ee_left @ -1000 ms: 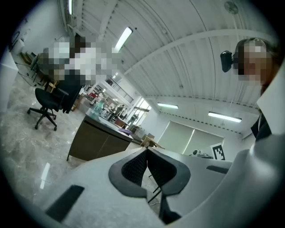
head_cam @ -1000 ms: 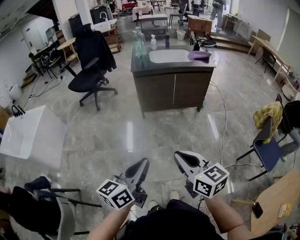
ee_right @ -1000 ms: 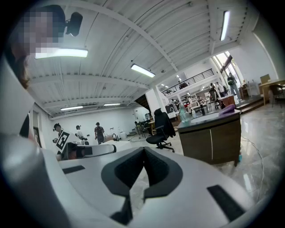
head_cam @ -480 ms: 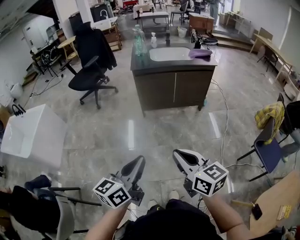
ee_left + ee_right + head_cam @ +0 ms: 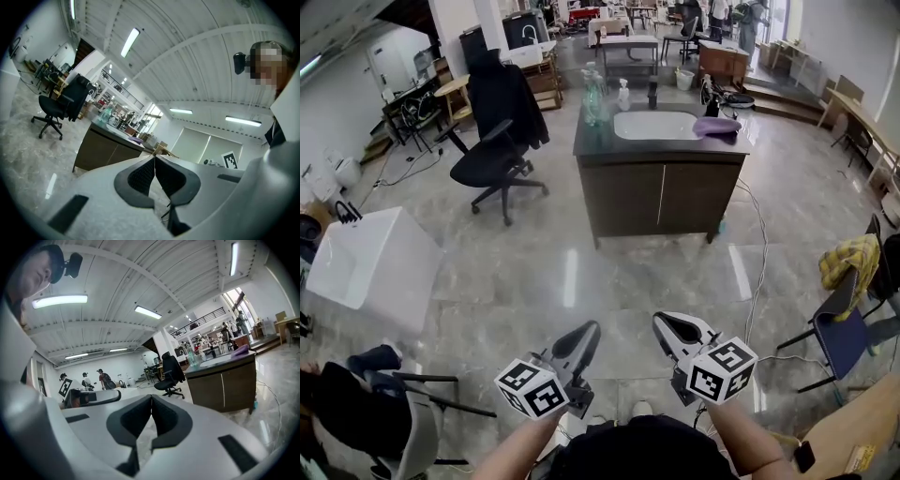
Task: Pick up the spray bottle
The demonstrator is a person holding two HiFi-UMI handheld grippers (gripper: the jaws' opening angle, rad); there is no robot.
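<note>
A small white spray bottle (image 5: pixel 623 94) stands at the back of a dark sink cabinet (image 5: pixel 661 187) far ahead, next to pale green bottles (image 5: pixel 593 92). In the left gripper view the green bottles (image 5: pixel 107 114) show tiny on the cabinet top; in the right gripper view they (image 5: pixel 191 357) show too. My left gripper (image 5: pixel 587 330) and right gripper (image 5: pixel 666 322) are held side by side low in the head view, far short of the cabinet. Both are shut with nothing between the jaws, as the left gripper (image 5: pixel 154 159) and the right gripper (image 5: pixel 151 400) show in their own views.
A black office chair (image 5: pixel 492 159) draped with a dark jacket stands left of the cabinet. A white tub (image 5: pixel 361 267) sits at the left. A blue chair (image 5: pixel 853 323) with a yellow cloth is at the right. A cable (image 5: pixel 752 248) trails across the floor. A purple cloth (image 5: pixel 719 125) lies by the basin.
Both grippers have moved a little forward across the floor, still shut and empty. The cabinet has shifted slightly right and lower in the head view.
</note>
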